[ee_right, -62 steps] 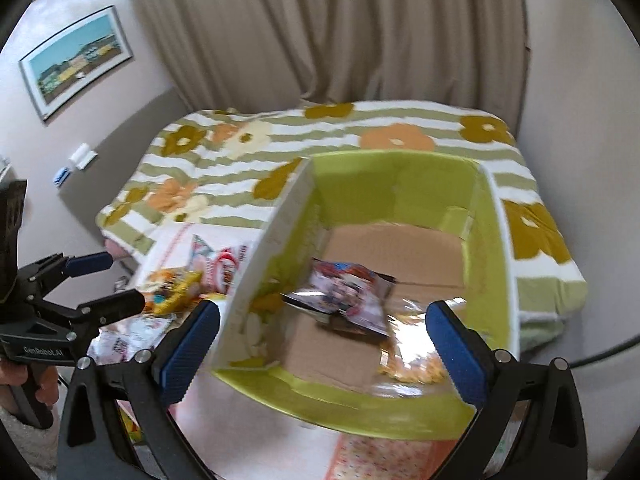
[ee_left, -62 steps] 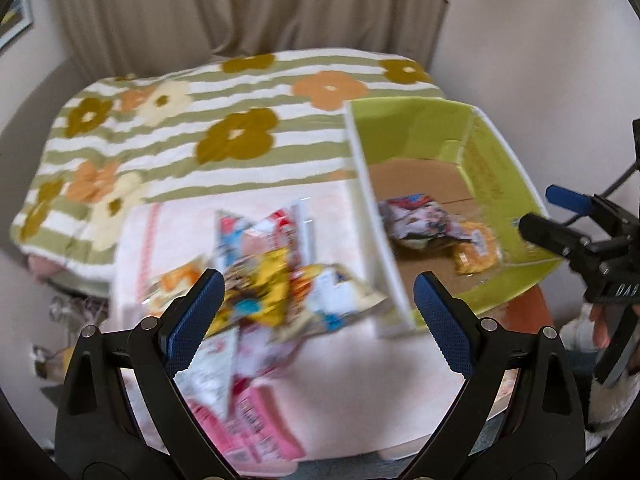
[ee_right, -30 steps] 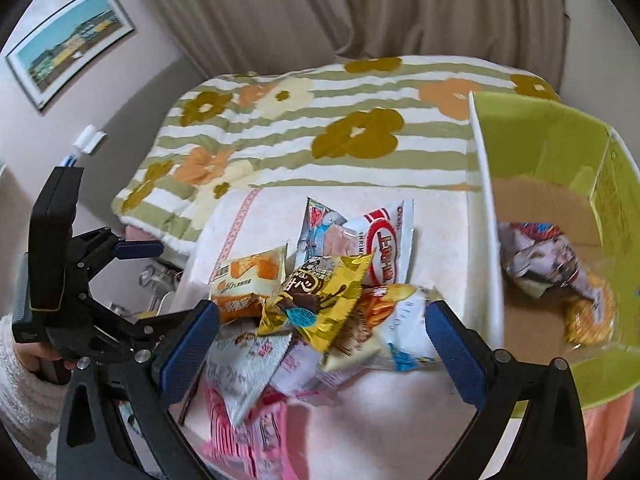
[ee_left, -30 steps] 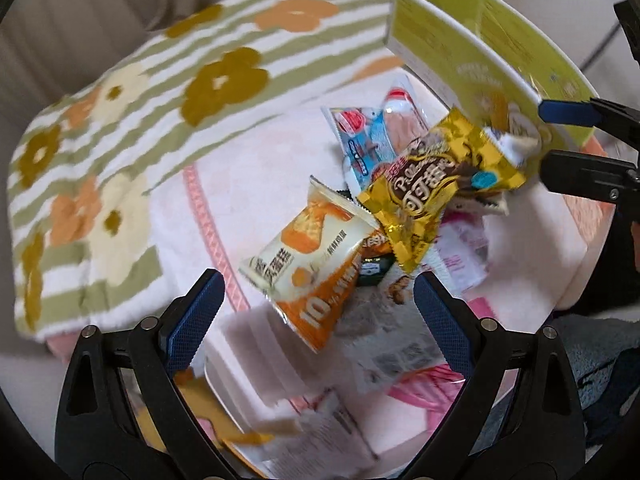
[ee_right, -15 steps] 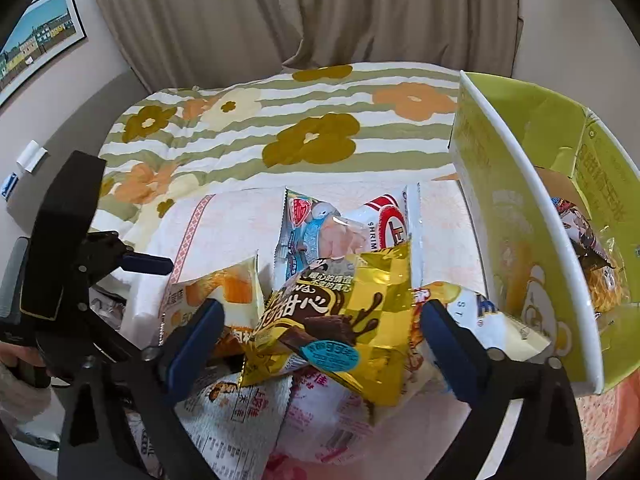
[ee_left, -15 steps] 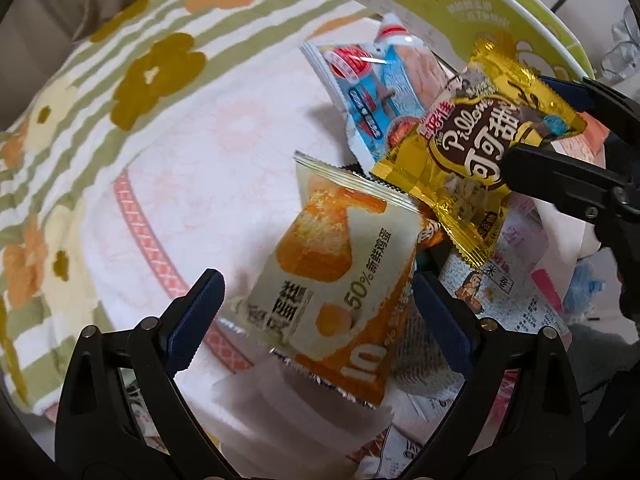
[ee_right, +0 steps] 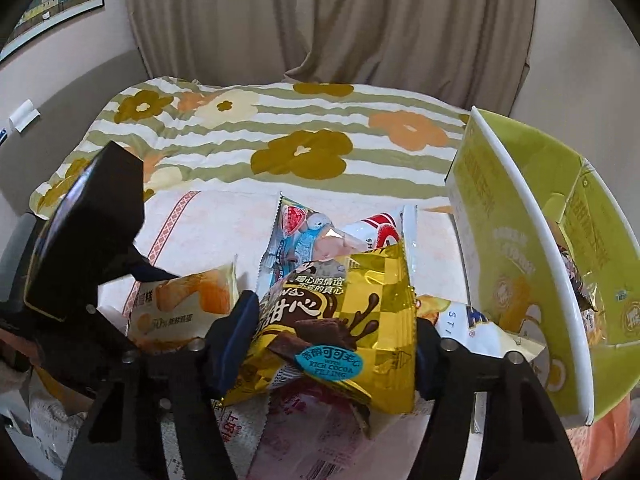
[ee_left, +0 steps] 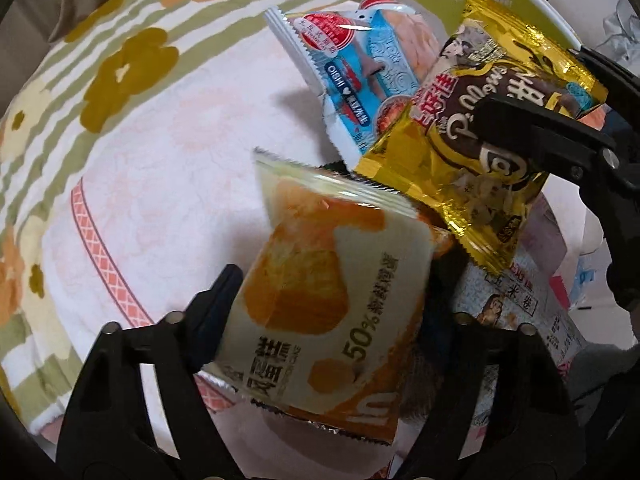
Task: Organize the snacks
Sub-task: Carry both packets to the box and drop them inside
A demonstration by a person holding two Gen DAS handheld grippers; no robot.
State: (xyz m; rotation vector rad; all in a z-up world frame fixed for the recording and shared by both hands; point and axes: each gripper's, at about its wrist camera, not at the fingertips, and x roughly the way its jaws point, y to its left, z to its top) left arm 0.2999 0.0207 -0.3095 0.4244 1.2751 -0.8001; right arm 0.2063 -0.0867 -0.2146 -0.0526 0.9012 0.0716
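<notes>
**Both grippers closing on packets beside the green box**

The main risk is a weak hold. The left gripper has its jaws on either side of the cream-and-orange cake packet, pinching it across its puffy middle; an air-filled foil bag like this could squirt out or twist as it lifts. The right gripper pinches the gold cocoa-filling packet the same way, and the glossy film looks slippery. That packet overlaps the blue shrimp-cracker packet and the loose wrappers beneath, so a lift may drag neighbours off the pile or off the pink cloth. The two grippers are also near each other, so simultaneous moves could collide.

The left gripper points forward and down over the pile from the near-left side; the right reaches in from the right, low over the heap, with the green cardboard box just to its right, already holding a few snacks. The box wall is tall, so a packet carried low could catch on its white rim.
</notes>
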